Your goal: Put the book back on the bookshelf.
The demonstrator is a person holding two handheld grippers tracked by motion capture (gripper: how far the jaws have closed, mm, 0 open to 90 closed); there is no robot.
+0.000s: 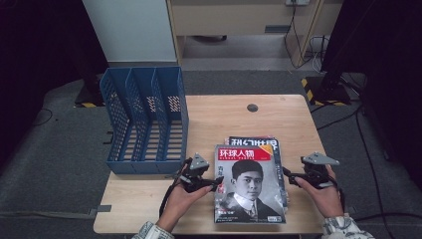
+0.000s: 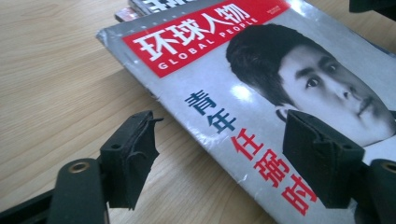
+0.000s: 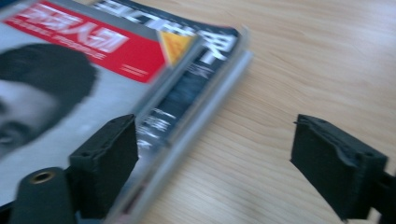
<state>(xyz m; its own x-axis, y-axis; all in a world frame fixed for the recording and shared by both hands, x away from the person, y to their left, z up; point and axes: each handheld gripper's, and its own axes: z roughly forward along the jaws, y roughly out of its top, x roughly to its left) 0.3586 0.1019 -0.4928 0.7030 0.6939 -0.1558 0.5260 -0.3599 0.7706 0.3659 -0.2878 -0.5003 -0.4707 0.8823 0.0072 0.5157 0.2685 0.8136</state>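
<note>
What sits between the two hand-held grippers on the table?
In the high view, the stack of magazines lies between the left gripper and the right gripper, a portrait cover on top.

The right gripper [image 3: 215,163] has its 2 jaws spread apart, one over the magazine stack [image 3: 154,88], one over bare table [image 3: 299,60].

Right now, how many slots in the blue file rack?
3. The blue file rack stands at the table's left rear: one slot on the left, one in the middle, one on the right, nearest the magazines.
</note>
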